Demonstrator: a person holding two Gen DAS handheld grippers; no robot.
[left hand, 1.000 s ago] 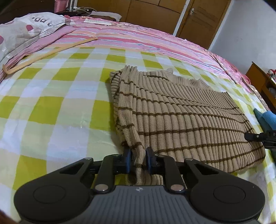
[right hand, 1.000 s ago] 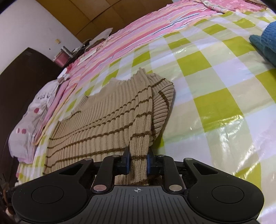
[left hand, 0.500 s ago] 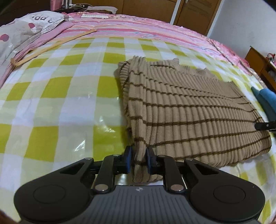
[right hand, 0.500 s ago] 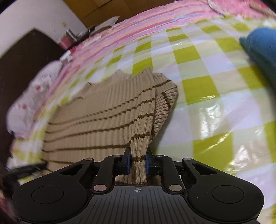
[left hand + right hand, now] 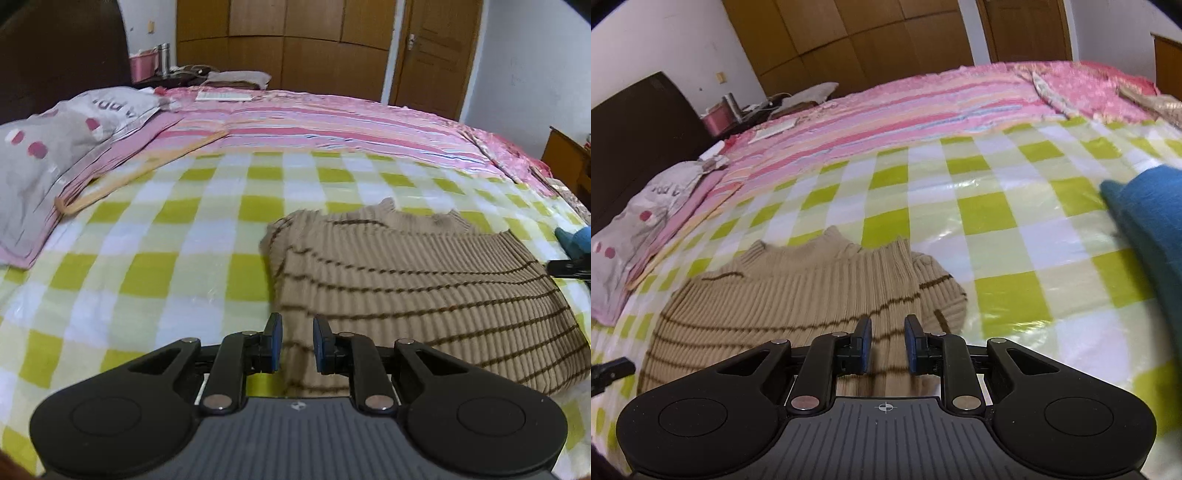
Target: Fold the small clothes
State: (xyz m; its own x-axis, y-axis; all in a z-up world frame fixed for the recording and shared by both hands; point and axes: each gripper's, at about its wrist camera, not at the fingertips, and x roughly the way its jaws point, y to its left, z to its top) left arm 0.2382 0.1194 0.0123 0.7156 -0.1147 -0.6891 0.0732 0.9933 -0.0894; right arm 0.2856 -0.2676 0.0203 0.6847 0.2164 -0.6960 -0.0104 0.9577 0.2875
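Observation:
A tan ribbed sweater with thin brown stripes [image 5: 424, 291] lies flat on the green-and-white checked sheet, its sleeves folded in. It also shows in the right wrist view [image 5: 798, 295]. My left gripper [image 5: 297, 341] is open and empty, just above the sweater's near left corner. My right gripper [image 5: 888, 341] is open and empty, just above the sweater's near right edge. Each gripper's black tip shows at the edge of the other's view.
A blue knitted garment [image 5: 1145, 229] lies to the right of the sweater and shows in the left wrist view [image 5: 576, 240]. A grey pillow [image 5: 48, 162] and a wooden hanger [image 5: 140, 173] lie at the far left. Pink striped bedding [image 5: 332, 125] covers the far half of the bed.
Both grippers were shut on the sweater's folded sleeves. Both have opened and let go, and have lifted and tilted up. The sweater now lies flat.

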